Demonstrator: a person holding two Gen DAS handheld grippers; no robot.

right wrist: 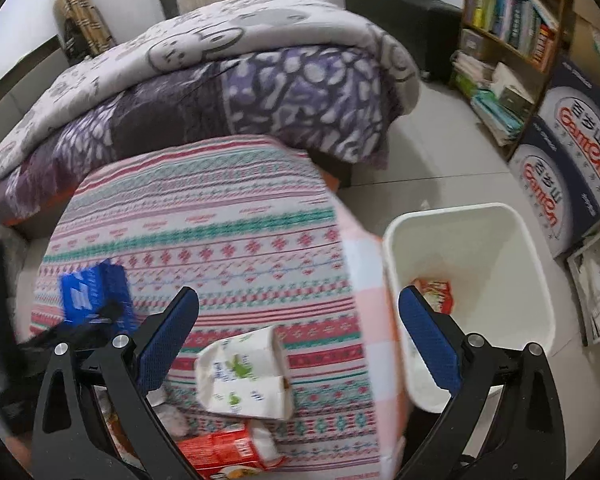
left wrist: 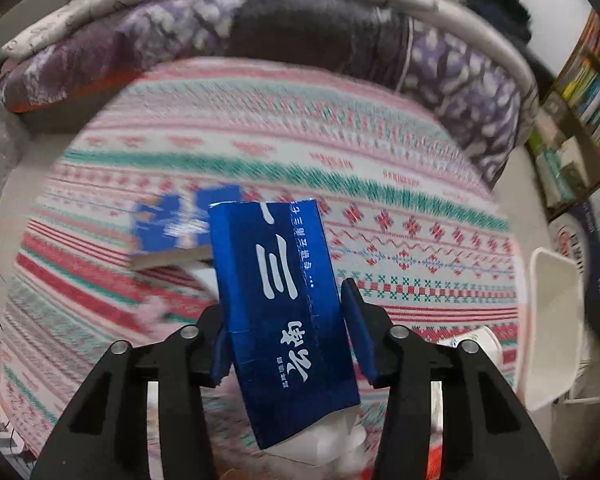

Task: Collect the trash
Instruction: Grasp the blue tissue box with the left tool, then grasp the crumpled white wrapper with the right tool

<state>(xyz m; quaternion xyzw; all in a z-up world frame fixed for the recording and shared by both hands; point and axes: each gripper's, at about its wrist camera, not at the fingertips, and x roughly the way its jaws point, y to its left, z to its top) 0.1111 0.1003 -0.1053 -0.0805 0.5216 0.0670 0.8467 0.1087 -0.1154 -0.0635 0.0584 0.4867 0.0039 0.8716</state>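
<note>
A: Left gripper point(left wrist: 286, 332) status?

B: My jaws are clamped on the blue box point(left wrist: 284, 312), pads on its two long sides, near its lower half. It sits tilted between them, top end leaning away. A second blue box point(left wrist: 172, 232) lies flat on the bed point(left wrist: 260, 140) behind it, blurred.

A: Right gripper point(right wrist: 298, 336)?

B: Jaws spread wide, nothing between the pads. It hangs over the near part of the bed, above the white carton point(right wrist: 244, 376); a red can point(right wrist: 220, 450) lies just nearer, at the bed's near edge.

A: Bin point(right wrist: 520, 240)?

B: On the floor, touching the bed's right edge. One red wrapper point(right wrist: 434, 294) is already inside it.

A: So how do I do this step well?

B: My read: carry the box right, past the bed's right edge, and let go only once it's over the bin's mouth. The grip is low and the box is tilted, so it may pivot; I'd keep squeezing and swing smoothly. Right gripper: I'd centre on the carton, close across its narrow width, and avoid snagging the sheet.
</note>
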